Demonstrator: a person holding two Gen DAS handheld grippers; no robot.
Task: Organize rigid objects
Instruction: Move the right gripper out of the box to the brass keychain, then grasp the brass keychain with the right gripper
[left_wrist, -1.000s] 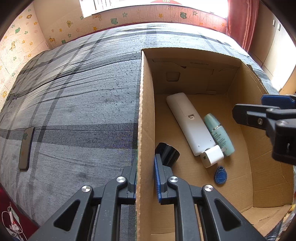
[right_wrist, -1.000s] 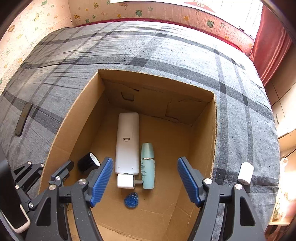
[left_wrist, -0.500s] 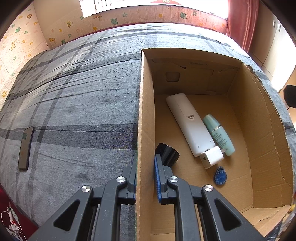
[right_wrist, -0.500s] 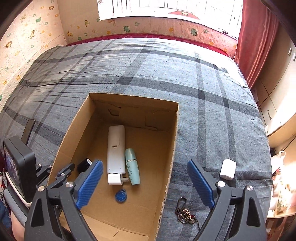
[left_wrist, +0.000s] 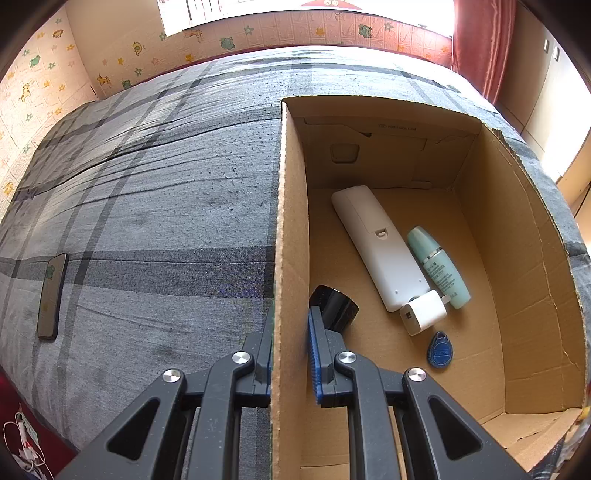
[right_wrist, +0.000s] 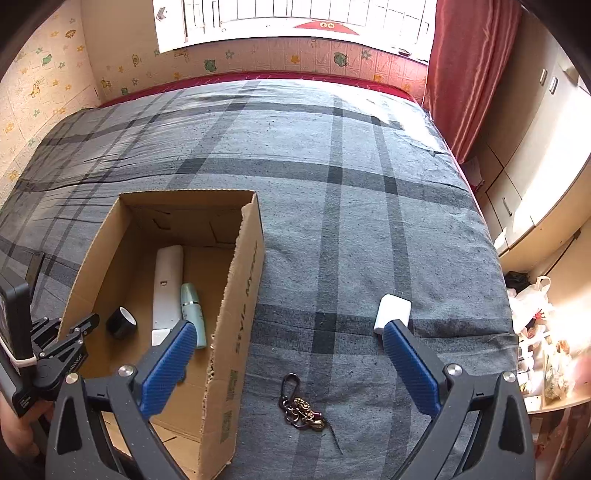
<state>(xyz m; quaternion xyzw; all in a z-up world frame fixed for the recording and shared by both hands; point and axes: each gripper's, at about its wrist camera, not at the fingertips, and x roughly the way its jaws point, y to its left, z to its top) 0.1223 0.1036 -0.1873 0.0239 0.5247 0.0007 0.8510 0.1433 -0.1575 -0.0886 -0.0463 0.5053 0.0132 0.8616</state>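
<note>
Centrally, an open corrugated cardboard box (right_wrist: 240, 295) sits on a bed (right_wrist: 332, 206) under a grey plaid blanket. Inside lie a long white remote (left_wrist: 373, 247), a pale green bottle (left_wrist: 437, 267), a white cube charger (left_wrist: 423, 315), a blue teardrop fob (left_wrist: 439, 350) and a black cylinder (left_wrist: 338, 306). Left tongs (left_wrist: 290, 350) pinch the box's wall. Right tongs (right_wrist: 288, 354), empty, are spreading above a metal keychain (right_wrist: 301, 406); a white adapter (right_wrist: 392, 312) lies beside.

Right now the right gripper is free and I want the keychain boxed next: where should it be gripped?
Likely best from straight above, fingers closing across the bunched brass charm and rings of the keychain. It lies flat on the bedspread; the carabiner loop is thin and the cord slack.
</note>
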